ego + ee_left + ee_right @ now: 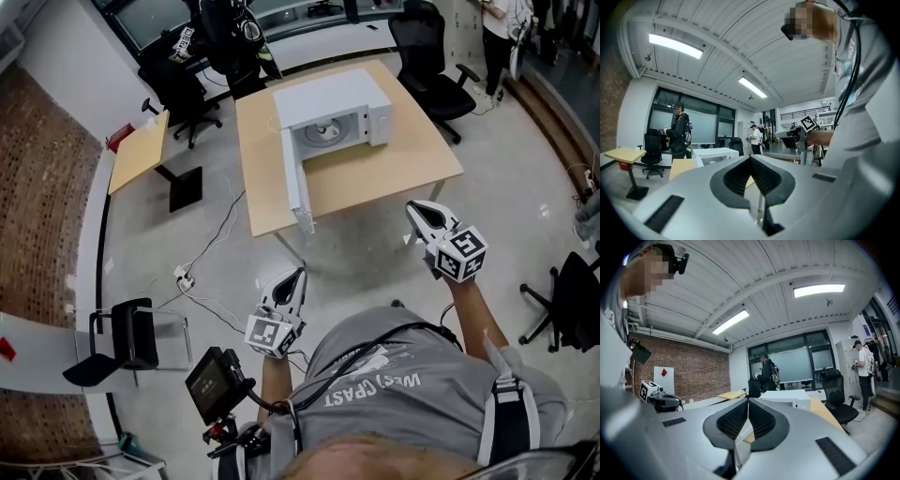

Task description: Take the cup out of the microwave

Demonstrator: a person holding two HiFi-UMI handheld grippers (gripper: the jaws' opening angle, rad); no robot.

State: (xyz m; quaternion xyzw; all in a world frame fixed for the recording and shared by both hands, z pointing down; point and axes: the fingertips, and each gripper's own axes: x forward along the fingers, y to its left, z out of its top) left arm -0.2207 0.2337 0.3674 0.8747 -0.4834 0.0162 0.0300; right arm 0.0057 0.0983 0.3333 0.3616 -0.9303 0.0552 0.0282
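Left gripper (751,159): jaws together at the tips, nothing between them. Right gripper (747,401): same, jaws closed and empty. Both point level toward the far side and sit well short of the surface (412,159).

Microwave (328,98) stands on the far part of that surface with its opening facing me. The door (295,178) is swung fully open on the left hinge and reaches out to the near edge of the surface. The cup (324,133) I read as the pale round shape inside the cavity. It is too small to be sure, and it could be the turntable under it. Neither gripper view shows it.

Step in hand, my call: approach, nothing grasped yet. Doing it well:
- Use the right gripper. It has the straight line into the opening, while the left gripper would have to go round the door.
- Keep to the right of the door edge so nothing knocks it.
- Open the jaws before entering the cavity, not inside it, since room there looks tight.
- Go in level and take the cup by its side wall.
- Lift only a little, to stay clear of the cavity roof, then pull straight back toward me.

Cables on the floor (220,234) at near left are worth watching when stepping in.
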